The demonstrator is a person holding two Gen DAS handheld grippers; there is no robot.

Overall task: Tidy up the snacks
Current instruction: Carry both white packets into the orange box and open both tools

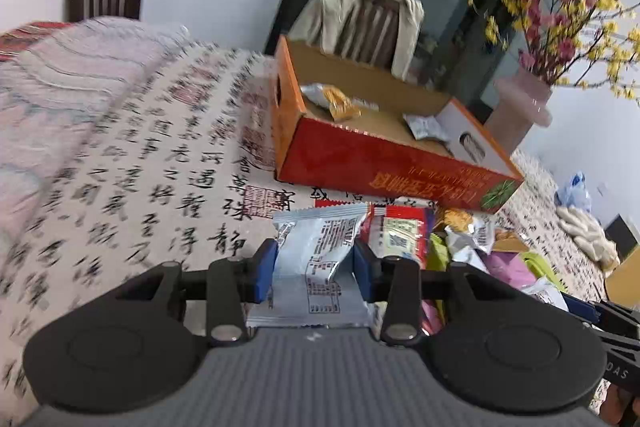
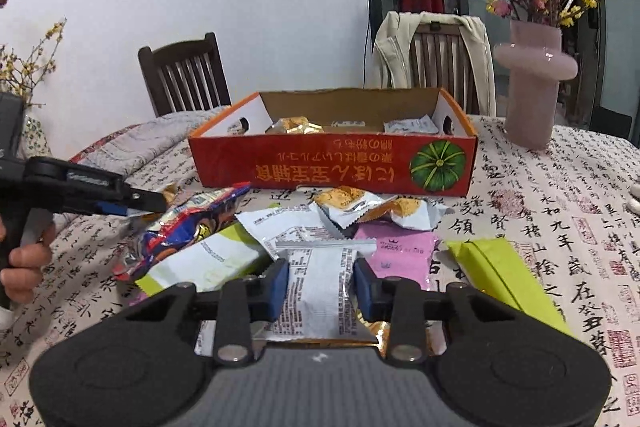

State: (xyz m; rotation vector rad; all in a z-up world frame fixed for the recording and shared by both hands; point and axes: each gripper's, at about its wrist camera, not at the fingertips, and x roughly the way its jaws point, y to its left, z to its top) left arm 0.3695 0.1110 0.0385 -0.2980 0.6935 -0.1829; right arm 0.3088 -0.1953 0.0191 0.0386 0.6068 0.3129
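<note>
My left gripper [image 1: 314, 267] is shut on a silver-blue snack packet [image 1: 316, 259], held above the table near the pile. My right gripper [image 2: 320, 285] is shut on a white snack packet [image 2: 320, 291] over the pile. The open red-orange cardboard box [image 1: 384, 163] stands behind the pile, with a few packets inside; it also shows in the right wrist view [image 2: 332, 163]. Loose snacks lie in front of it: a red-blue packet [image 2: 188, 227], a pink packet [image 2: 400, 251], a green packet [image 2: 504, 275] and orange-silver packets [image 2: 352, 203]. The left gripper [image 2: 132, 205] shows at the left of the right wrist view.
A pink vase [image 2: 532, 83] with flowering branches stands at the table's back right. Two wooden chairs [image 2: 184, 75] stand behind the table, one draped with a beige jacket [image 2: 432, 43]. A calligraphy tablecloth [image 1: 140, 155] covers the table.
</note>
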